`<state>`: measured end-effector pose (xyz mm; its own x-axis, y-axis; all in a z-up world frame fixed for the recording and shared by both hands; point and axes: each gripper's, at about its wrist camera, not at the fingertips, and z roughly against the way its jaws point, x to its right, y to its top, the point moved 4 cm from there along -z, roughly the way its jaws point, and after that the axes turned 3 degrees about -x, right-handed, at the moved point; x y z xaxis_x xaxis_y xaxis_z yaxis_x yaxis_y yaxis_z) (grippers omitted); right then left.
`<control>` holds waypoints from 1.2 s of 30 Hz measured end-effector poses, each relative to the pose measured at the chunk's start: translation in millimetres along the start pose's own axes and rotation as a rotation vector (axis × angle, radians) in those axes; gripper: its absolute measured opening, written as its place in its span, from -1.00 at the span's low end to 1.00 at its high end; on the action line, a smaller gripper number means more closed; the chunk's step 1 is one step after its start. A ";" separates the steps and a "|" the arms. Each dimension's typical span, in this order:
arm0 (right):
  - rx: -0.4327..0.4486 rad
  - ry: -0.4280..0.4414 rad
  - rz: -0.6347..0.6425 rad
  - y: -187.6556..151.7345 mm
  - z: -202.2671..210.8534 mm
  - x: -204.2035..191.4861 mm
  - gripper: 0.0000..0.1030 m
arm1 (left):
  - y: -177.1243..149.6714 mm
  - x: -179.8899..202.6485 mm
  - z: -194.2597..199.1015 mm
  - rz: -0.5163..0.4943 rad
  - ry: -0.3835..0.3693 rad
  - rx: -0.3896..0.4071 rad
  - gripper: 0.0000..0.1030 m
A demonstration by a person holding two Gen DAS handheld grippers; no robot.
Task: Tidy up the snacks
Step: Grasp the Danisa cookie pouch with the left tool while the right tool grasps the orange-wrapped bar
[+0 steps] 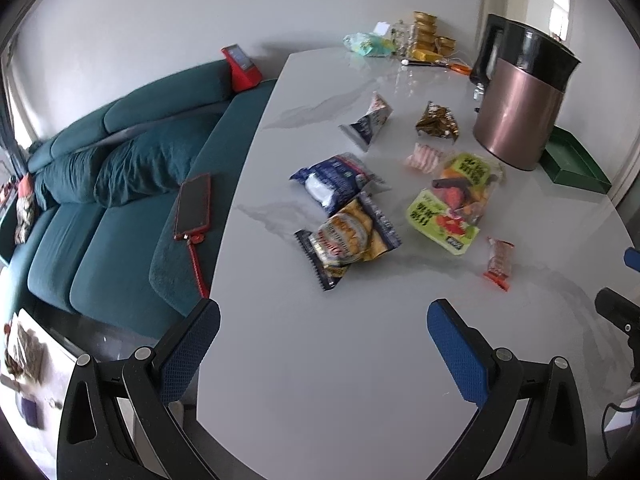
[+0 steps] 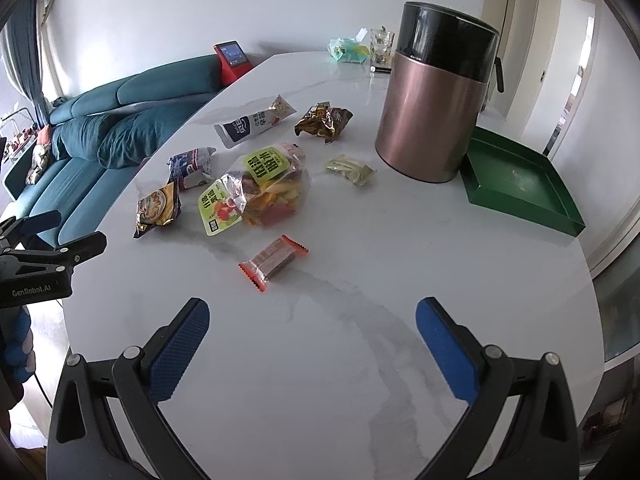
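Snacks [image 2: 256, 184] loose mid-table [image 2: 320, 360], unsorted | tray [image 2: 520, 184] beside canister [image 2: 432, 100], likely destination | left gripper [image 1: 324, 344], right gripper [image 2: 312, 344]: jaws wide, empty, hovering for first pick

Print on snack packets [image 1: 348, 236] blurred in left wrist view, unreadable. Green tray [image 1: 576, 162] partly hidden behind copper canister [image 1: 520, 116] there; near corner likewise covered in right wrist view. Right gripper [image 1: 624, 300] cut off by frame edge, only dark body and a blue tip visible; jaw stance not determinable from that view. Clutter at far table end [image 1: 424, 40] too small to identify. Items on low shelf [image 1: 24, 352] at left blurred, indistinct.
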<state>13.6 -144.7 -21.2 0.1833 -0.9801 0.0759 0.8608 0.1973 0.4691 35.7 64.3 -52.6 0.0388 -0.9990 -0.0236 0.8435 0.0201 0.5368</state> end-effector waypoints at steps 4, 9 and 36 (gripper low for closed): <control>-0.020 0.010 -0.017 -2.1 -10.2 -3.4 1.00 | -0.9 -13.0 -14.5 0.045 -0.003 -0.045 0.98; -0.053 0.029 -0.038 0.3 -31.2 -12.9 1.00 | 14.1 -16.6 -31.1 0.040 0.005 -0.051 0.98; -0.214 0.028 -0.157 30.0 -128.8 -31.4 1.00 | 51.0 20.3 -114.9 -0.411 -0.050 -0.153 0.99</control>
<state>94.8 -105.3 -122.8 0.0496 -0.9987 -0.0086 0.9601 0.0453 0.2759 141.1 49.7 -122.6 -0.3396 -0.9257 -0.1667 0.8530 -0.3778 0.3600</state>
